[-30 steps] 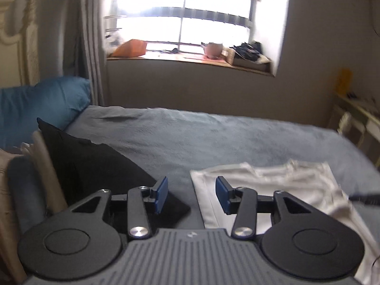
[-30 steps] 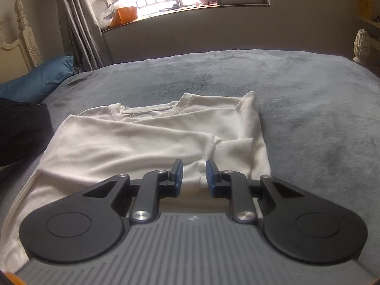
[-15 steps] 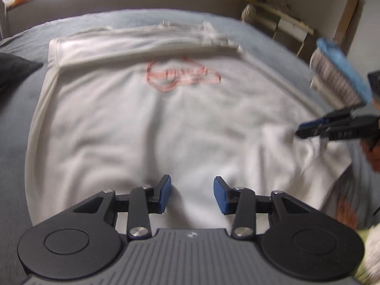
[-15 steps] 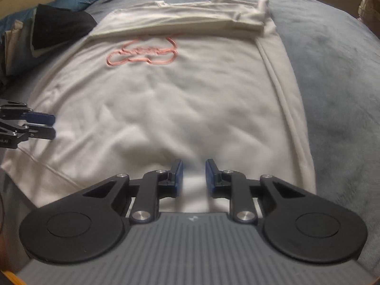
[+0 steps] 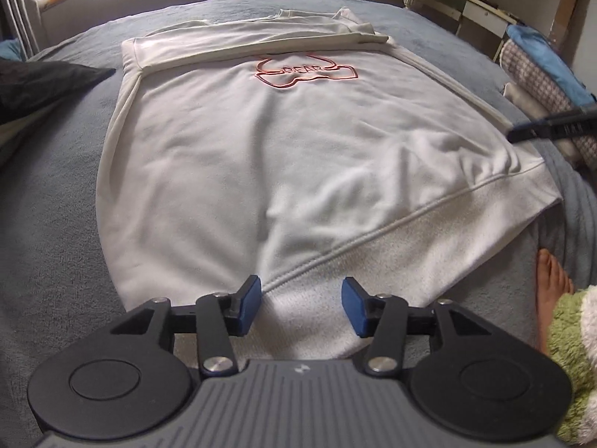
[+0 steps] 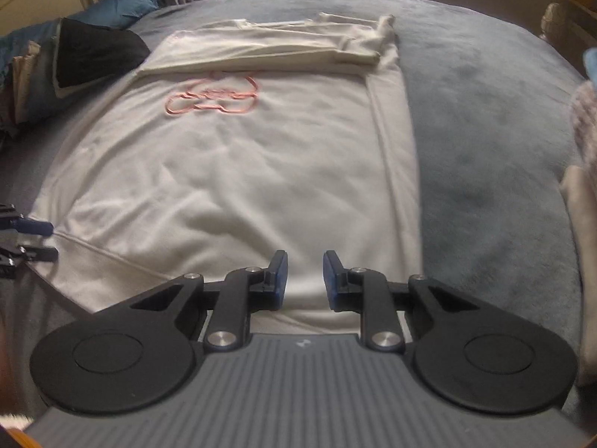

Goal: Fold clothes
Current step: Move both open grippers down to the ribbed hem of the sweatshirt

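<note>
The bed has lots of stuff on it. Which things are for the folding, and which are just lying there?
For folding: white sweatshirt, left gripper, right gripper.

Just lying about: black cloth, blue pillow, grey blanket, checked pile.

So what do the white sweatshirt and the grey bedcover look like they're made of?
White sweatshirt: likely cotton fleece jersey, matte, with a ribbed hem and soft creases. Grey bedcover: looks like plush or velvety fleece, with a short nap showing darker brushed patches.
</note>
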{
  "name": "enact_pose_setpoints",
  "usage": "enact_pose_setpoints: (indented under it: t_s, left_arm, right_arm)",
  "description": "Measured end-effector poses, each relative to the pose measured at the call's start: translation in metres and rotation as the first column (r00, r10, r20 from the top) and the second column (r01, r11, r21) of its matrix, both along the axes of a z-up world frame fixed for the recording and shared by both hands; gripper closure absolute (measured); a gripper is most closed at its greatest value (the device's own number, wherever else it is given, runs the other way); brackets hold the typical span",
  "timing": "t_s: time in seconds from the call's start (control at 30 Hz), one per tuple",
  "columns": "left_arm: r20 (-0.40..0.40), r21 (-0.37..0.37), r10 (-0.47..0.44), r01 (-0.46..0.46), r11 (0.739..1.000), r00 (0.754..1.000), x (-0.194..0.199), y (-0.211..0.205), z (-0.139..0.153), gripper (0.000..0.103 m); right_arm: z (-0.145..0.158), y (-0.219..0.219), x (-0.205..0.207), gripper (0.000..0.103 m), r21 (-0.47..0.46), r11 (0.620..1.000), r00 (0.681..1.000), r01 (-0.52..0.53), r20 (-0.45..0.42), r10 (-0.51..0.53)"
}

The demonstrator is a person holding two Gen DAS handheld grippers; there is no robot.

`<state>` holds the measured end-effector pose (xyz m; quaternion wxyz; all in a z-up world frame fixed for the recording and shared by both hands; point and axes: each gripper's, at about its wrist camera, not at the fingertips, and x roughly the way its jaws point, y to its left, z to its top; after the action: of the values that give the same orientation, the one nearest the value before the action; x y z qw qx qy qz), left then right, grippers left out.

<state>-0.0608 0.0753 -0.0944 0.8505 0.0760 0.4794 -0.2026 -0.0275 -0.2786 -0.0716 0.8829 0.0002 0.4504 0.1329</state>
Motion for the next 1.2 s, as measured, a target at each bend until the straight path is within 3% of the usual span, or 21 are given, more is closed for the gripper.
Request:
enact_pose_setpoints:
  t_s: [0.13, 0.3, 0.4, 0.5, 0.57, 0.63, 0.73, 0.83, 1.07, 1.2]
  left_arm:
    - [-0.010, 0.008, 0.030, -0.030, 1.000, 1.000, 0.001, 0.000, 0.004, 0.052]
    - [-0.015, 0.016, 0.071, -0.071, 0.997, 0.997, 0.001, 0.005, 0.008, 0.047]
    - [0.005, -0.004, 0.082, -0.082, 0.997, 0.997, 0.003, 0.008, 0.012, 0.046]
    - [0.028, -0.010, 0.100, -0.099, 0.995, 0.995, 0.012, 0.007, 0.013, 0.043]
    - [0.009, -0.007, 0.114, -0.114, 0.993, 0.993, 0.021, 0.004, 0.010, 0.040]
    - [-0.016, -0.003, 0.129, -0.129, 0.992, 0.992, 0.030, 0.000, 0.007, 0.035]
    - [-0.031, 0.021, 0.134, -0.133, 0.991, 0.990, 0.041, -0.006, 0.004, 0.035]
    - [-0.044, 0.048, 0.138, -0.136, 0.990, 0.989, 0.052, -0.013, 0.001, 0.031]
    - [-0.072, 0.087, 0.205, -0.199, 0.976, 0.976, 0.058, -0.025, -0.009, 0.008]
    - [-0.086, 0.092, 0.233, -0.225, 0.970, 0.969, 0.059, -0.025, -0.010, 0.003]
  right_arm:
    - [-0.013, 0.053, 0.021, 0.083, -0.007, 0.995, 0.995, -0.102, 0.010, 0.103]
    - [-0.031, 0.098, 0.007, 0.083, -0.022, 0.962, 0.960, -0.272, -0.081, 0.270]
    - [-0.017, 0.103, -0.001, 0.082, 0.078, 0.956, 0.955, -0.283, -0.073, 0.288]
    - [-0.004, 0.096, 0.007, 0.070, 0.152, 0.969, 0.977, -0.194, -0.058, 0.205]
    - [-0.001, 0.093, 0.017, 0.052, 0.114, 0.986, 0.991, -0.124, -0.037, 0.129]
    - [-0.003, 0.090, 0.025, 0.049, 0.103, 0.993, 0.998, -0.049, -0.041, 0.053]
    - [-0.010, 0.087, 0.036, 0.031, 0.080, 0.995, 0.997, 0.060, -0.060, -0.056]
    - [-0.021, 0.093, 0.041, 0.027, 0.037, 0.995, 0.991, 0.096, -0.092, -0.092]
    - [-0.034, 0.094, 0.038, 0.011, -0.013, 0.983, 0.979, 0.181, -0.097, -0.182]
    - [-0.044, 0.090, 0.037, 0.001, -0.042, 0.974, 0.964, 0.225, -0.137, -0.228]
